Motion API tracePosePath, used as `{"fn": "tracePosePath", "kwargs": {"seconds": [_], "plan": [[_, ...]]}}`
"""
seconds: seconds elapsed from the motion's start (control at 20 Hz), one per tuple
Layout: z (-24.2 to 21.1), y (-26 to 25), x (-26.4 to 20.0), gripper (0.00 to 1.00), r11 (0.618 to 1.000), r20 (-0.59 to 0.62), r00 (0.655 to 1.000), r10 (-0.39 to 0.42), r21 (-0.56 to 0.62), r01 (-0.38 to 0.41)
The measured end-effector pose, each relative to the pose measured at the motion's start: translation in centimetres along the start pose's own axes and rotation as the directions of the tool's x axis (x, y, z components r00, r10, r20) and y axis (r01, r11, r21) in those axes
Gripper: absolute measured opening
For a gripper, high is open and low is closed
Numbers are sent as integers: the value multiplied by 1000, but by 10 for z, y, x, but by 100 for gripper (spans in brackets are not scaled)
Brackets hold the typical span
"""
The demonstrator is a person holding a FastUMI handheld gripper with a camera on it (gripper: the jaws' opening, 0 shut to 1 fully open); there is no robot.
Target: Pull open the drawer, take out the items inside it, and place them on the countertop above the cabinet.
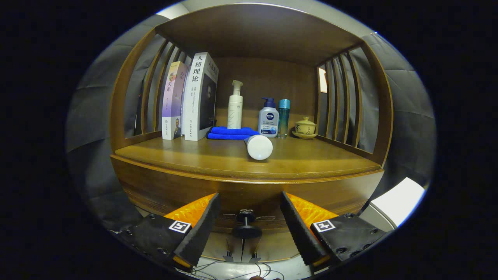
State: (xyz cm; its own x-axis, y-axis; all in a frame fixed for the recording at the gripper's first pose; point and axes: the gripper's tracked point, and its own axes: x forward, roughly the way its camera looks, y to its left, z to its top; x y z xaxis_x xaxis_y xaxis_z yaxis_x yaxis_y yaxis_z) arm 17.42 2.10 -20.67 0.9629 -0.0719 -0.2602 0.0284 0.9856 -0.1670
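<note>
Tongs (247, 221) gape wide, holding nothing, straddling the drawer knob (246, 227) on the closed drawer (249, 194) below the counter (218, 157). Knob looks small, rigid, likely slippery: pinch its narrow stem.

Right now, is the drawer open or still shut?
Shut. The drawer front sits flush under the countertop, with no interior showing. Its knob lies between the open gripper fingers, ungrasped.

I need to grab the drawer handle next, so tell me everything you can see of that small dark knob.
The small dark round knob is a flat disc on a short stem, metal by its look, projecting from the brown wooden drawer front. It sits between the open gripper's fingers, neither touching it.
</note>
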Motion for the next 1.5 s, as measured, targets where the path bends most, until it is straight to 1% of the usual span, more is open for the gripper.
{"fn": "tracePosePath", "kwargs": {"seconds": [0.15,0.2,0.3,0.55,0.75,1.0,1.25,1.5], "plan": [[3,-2,-3,98,1000,-6,1000,-13,-20,13],[10,-5,-6,98,1000,7,1000,-20,-19,20],[26,-3,-17,99,1000,46,999,-11,-2,11],[77,-4,-69,98,1000,151,988,23,-7,-22],[104,-15,-117,98,999,213,976,42,10,-45],[129,-38,-167,98,998,272,962,36,32,-47],[128,-46,-216,98,998,292,955,54,1,-57],[106,-34,-265,98,994,297,949,105,-30,-101]]}}
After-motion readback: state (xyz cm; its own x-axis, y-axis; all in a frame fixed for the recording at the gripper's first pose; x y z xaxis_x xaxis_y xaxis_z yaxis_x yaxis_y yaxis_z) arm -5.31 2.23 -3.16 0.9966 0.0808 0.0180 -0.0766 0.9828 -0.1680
